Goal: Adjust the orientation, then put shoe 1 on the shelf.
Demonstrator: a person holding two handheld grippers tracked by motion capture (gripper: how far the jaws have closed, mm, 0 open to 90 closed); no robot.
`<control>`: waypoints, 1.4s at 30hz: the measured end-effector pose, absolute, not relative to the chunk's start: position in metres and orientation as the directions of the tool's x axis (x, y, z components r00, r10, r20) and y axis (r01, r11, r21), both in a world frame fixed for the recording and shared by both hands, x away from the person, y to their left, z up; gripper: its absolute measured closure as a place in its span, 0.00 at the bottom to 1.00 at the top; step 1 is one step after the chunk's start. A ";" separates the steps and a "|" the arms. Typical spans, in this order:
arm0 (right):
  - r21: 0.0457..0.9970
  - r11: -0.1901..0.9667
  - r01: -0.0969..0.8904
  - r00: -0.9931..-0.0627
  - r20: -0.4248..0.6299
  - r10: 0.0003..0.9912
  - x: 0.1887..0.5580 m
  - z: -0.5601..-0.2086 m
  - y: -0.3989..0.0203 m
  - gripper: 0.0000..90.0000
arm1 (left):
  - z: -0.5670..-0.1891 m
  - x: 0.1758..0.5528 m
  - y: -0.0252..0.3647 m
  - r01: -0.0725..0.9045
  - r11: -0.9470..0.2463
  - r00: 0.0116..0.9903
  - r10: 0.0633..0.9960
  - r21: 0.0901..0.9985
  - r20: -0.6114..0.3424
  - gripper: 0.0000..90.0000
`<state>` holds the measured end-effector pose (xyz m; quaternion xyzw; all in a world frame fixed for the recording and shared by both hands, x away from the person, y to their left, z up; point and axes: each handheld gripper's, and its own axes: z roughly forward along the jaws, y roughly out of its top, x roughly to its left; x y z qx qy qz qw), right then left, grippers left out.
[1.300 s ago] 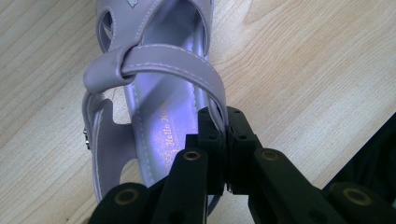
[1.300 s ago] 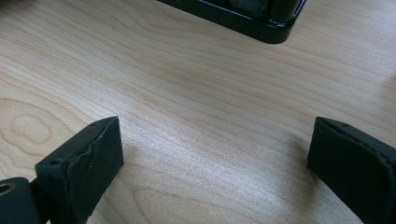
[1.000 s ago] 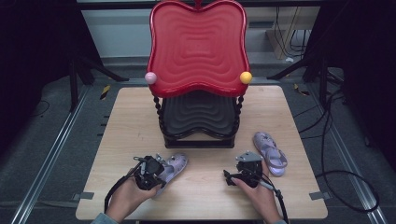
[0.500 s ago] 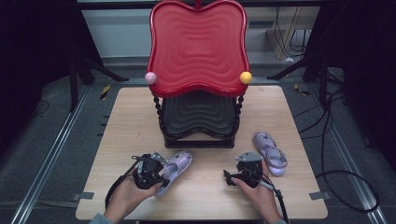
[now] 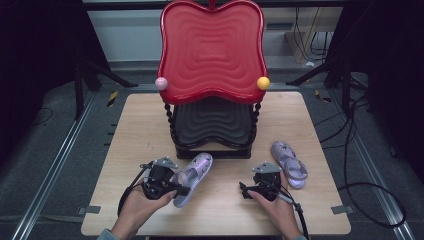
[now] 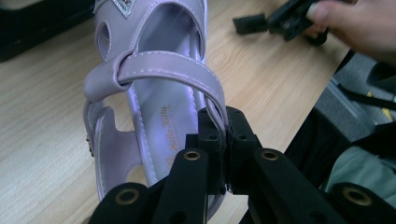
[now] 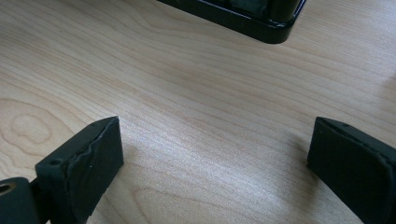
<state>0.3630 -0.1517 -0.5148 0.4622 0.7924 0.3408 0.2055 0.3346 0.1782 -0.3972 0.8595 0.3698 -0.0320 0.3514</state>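
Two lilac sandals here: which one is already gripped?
The sandal by the left gripper, whose jaws pinch its heel strap. The other sandal lies untouched beside the open right gripper.

surface: wooden table (image 5: 130, 130) | on it: black two-tier stand (image 5: 212, 145), lilac sandal (image 5: 289, 163) at right

Your lilac sandal (image 5: 192, 178) sits low and left of centre in the high view, toe pointing up-right toward the middle of the frame. It is glossy, with cut-out sides, a glittery toe patch and an ankle strap (image 6: 159, 70) arching across the open footbed.
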 end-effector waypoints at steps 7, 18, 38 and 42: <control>0.730 0.341 0.592 -0.488 -0.011 0.873 0.363 -0.515 -0.152 0.04 | -0.392 0.339 0.177 0.661 -0.421 0.718 0.594 0.622 -0.361 0.96; 0.730 0.341 0.592 -0.488 -0.011 0.873 0.363 -0.515 -0.152 0.04 | -0.376 0.348 0.176 0.640 -0.328 0.723 0.563 0.695 -0.400 0.96; 0.731 0.343 0.590 -0.489 -0.015 0.872 0.363 -0.515 -0.152 0.04 | -0.347 0.375 0.150 0.548 -0.177 0.705 0.624 0.817 -0.338 0.96; 0.730 0.342 0.591 -0.488 -0.013 0.873 0.363 -0.515 -0.152 0.04 | -0.343 0.381 0.140 0.518 -0.149 0.697 0.645 0.842 -0.314 0.96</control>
